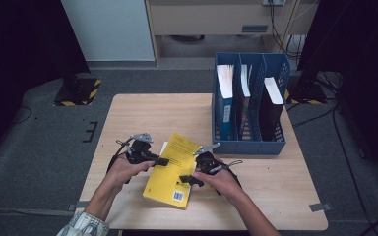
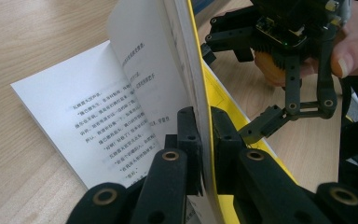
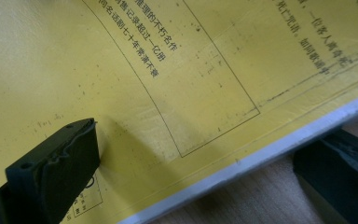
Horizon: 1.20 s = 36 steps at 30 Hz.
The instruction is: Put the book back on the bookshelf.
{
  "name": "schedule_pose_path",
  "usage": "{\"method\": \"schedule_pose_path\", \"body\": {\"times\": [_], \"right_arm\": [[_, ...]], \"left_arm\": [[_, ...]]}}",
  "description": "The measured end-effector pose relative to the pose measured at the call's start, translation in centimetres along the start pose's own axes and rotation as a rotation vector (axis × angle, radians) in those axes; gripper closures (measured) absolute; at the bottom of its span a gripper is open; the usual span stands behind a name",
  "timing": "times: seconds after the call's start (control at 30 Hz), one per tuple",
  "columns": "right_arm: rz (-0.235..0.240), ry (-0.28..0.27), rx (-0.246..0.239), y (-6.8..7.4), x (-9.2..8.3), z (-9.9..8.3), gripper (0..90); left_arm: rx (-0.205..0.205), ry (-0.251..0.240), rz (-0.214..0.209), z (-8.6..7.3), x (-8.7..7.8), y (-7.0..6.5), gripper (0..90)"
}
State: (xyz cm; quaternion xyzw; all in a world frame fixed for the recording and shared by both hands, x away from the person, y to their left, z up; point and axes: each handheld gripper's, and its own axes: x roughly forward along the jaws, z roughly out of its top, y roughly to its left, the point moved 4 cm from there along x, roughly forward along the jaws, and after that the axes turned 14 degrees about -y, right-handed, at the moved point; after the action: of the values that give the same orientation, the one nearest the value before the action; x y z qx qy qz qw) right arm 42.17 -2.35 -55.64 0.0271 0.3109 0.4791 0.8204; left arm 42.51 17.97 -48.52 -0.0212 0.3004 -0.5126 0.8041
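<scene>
The wooden table (image 1: 142,110) fills the middle of the high view; a blue file rack (image 1: 250,142) stands at its upper right, holding upright folders and out of the way of the work; the free space at lower centre is where the yellow book (image 1: 170,179) lies, tilted, its barcode corner toward the bottom edge. The book lies flat so that its cover can be peeled up from one side; the left gripper (image 1: 160,161), at centre left of the high view, has its jaws pressed together on the yellow cover (image 2: 204,93), pinching that sheet edge-on, so it stands lifted off the printed white page (image 2: 98,116) at the left of the left gripper view. The right gripper (image 1: 186,181), at lower centre, has its jaws spread wide; one pad (image 3: 58,168) rests on the yellow surface and the other sits off the book's edge over bare wood, probably to steady the block while the cover swings.
</scene>
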Motion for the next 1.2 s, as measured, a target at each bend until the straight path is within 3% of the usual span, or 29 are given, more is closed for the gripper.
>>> {"method": "schedule_pose_path", "body": {"times": [0.17, 0.27, 0.6, 0.87, 1.03, 1.2], "right_arm": [[0.015, -0.011, 0.060, -0.3, -0.4, 0.4, 13.3], [0.017, -0.028, 0.071, -0.5, -0.8, 0.8, 21.3], [-0.010, -0.049, 0.023, 0.3, -1.3, 2.6, 30.2], [-0.006, -0.076, -0.043, 1.8, -2.3, 5.7, 37.6], [-0.021, -0.028, -0.125, 2.6, -1.7, 6.6, 38.6], [-0.027, -0.008, -0.153, 3.0, -0.8, 6.8, 38.8]], "left_arm": [[0.006, 0.010, 0.003, -0.2, -0.4, 0.2, 84.7], [0.017, 0.022, 0.005, -0.4, -0.7, 0.3, 84.6], [0.029, 0.030, 0.016, -1.0, -1.5, 1.1, 83.8], [0.020, -0.020, 0.014, -0.7, -2.3, 1.5, 83.8], [0.019, -0.035, 0.013, -0.4, -2.5, 1.4, 83.8], [0.016, -0.044, 0.012, -0.4, -2.4, 1.5, 83.5]]}}
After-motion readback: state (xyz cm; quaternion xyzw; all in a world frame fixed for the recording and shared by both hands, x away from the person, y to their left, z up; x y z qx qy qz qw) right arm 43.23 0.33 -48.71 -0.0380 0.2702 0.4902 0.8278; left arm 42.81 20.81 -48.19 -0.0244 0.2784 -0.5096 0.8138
